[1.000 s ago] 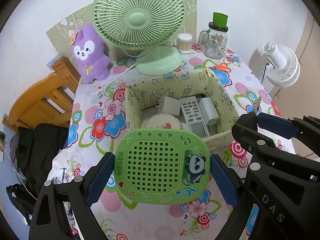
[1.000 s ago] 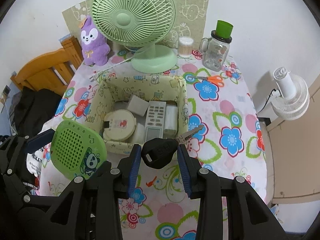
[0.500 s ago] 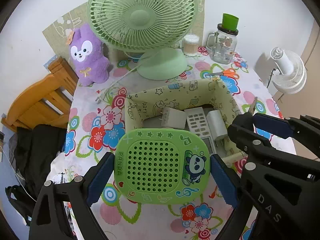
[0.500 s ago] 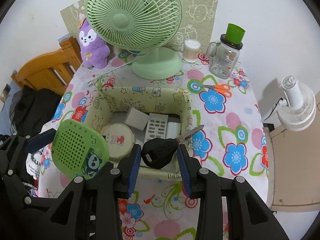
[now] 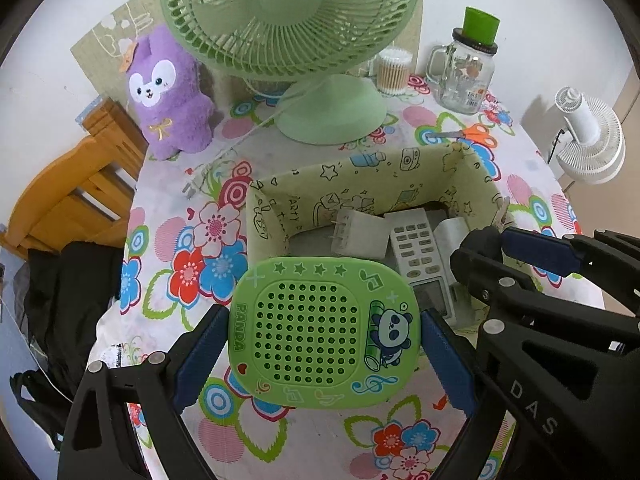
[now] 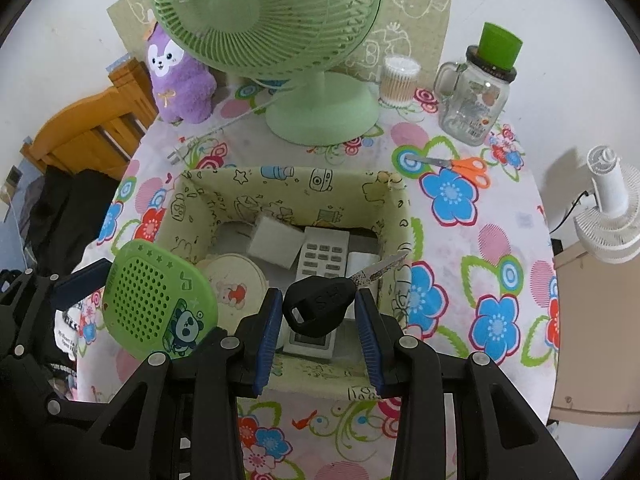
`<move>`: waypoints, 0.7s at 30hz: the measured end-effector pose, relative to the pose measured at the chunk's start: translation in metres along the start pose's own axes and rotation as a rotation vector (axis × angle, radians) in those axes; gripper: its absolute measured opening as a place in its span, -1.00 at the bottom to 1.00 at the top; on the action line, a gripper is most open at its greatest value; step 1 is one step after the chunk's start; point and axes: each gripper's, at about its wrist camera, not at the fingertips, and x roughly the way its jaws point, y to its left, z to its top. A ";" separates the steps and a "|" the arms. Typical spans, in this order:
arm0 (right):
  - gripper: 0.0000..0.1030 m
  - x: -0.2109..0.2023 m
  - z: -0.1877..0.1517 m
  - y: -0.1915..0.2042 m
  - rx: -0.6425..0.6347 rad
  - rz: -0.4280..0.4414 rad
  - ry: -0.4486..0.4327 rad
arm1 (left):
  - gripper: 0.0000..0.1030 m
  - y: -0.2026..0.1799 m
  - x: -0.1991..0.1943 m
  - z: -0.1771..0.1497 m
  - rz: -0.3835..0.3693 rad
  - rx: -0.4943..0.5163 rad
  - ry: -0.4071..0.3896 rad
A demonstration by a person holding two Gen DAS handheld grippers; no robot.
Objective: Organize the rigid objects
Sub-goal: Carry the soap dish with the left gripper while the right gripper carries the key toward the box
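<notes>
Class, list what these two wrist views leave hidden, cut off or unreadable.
- Round cream case: hidden in the left wrist view behind the green panda case.
- Remote: its lower part is hidden in the right wrist view by the black key.
- Green fan: top cut off by the edge in both views.

Lived-in home room, floral tablecloth (image 6: 496, 240), green desk fan (image 6: 264, 12), purple plush toy (image 5: 168, 92), wooden chair (image 5: 76, 196)

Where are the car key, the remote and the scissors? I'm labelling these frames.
car key (image 6: 318, 310): right wrist view, black head.
remote (image 6: 322, 258): right wrist view, button pad.
scissors (image 6: 472, 167): right wrist view, orange handles.
</notes>
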 end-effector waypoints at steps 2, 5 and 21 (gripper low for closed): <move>-0.21 0.004 0.001 0.000 0.003 0.003 0.009 | 0.84 0.000 0.002 0.000 0.002 0.002 0.004; -0.21 0.008 0.001 -0.001 0.013 0.011 0.020 | 0.84 0.001 0.005 0.001 0.003 0.006 0.010; 0.09 0.009 -0.008 -0.011 0.065 -0.029 0.033 | 0.84 -0.002 0.006 -0.001 -0.002 0.030 0.011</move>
